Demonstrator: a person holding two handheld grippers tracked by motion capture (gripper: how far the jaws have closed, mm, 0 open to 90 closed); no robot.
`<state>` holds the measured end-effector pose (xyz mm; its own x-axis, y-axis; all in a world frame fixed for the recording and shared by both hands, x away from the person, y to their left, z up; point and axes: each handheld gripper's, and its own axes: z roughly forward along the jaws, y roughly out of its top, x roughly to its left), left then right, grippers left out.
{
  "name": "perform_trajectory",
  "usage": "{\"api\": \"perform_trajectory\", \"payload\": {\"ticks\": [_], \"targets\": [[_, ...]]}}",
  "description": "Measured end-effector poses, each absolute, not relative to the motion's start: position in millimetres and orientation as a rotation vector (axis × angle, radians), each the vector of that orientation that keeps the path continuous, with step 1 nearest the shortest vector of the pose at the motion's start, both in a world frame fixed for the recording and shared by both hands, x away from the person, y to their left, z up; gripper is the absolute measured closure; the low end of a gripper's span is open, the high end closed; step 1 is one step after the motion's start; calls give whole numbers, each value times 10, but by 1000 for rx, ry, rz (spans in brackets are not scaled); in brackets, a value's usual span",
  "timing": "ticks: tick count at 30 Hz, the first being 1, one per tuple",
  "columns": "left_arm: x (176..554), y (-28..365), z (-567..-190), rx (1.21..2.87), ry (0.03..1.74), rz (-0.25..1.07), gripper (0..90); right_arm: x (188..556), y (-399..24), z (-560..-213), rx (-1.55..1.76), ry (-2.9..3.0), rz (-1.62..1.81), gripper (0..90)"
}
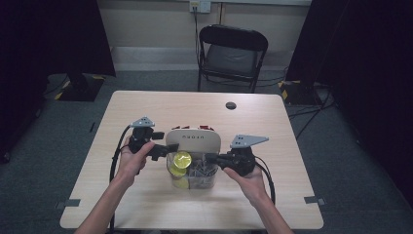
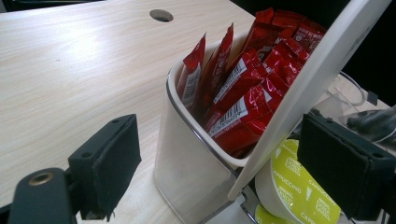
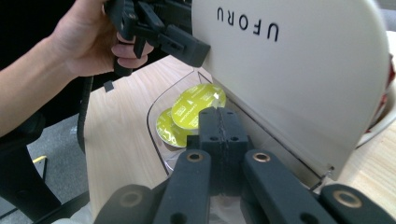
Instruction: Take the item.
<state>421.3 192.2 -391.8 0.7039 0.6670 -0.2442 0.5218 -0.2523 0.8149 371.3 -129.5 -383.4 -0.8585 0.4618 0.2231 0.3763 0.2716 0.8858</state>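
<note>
A white organiser box (image 1: 193, 146) sits mid-worktop (image 1: 146, 105), its white lid (image 1: 194, 140) (printed "UFORU") tilted up and back; the clear front compartment (image 1: 207, 180) is exposed.

Left claw (image 1: 163, 150) comes in from the box's left side; jaws spread wide, one outside the box wall, the other over the front compartment just beside the lid edge — nothing between them. The person's left hand (image 1: 131, 158) wraps its handle.

Right claw (image 1: 210, 158) reaches in from the right over the clear compartment; in the right gripper view its two jaws are pressed flat together, with nothing visible between them. The right hand (image 1: 248, 178) holds it.

Contents: red sachets (image 2: 243, 88) stand upright and packed in the rear white compartment (image 2: 187, 154); yellow-green capsules (image 3: 196, 105) (lids marked "CAPPUCCINO" in the left gripper view) lie overlapping in the front compartment's left part; small grey items (image 1: 203, 170) fill its right part — too blurred to identify.

A black folding chair (image 1: 233, 51) stands beyond the worktop's far edge.
</note>
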Motion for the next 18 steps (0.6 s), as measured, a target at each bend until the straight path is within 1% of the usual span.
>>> {"api": "perform_trajectory", "payload": {"ticks": [2, 18], "targets": [[4210, 1914, -3920, 1928, 913, 183, 152, 3705, -1310, -3816, 807, 2434, 1670, 900], [4207, 1902, -3925, 1929, 912, 182, 151, 3683, -1466, -3718, 813, 2388, 1688, 900]]}}
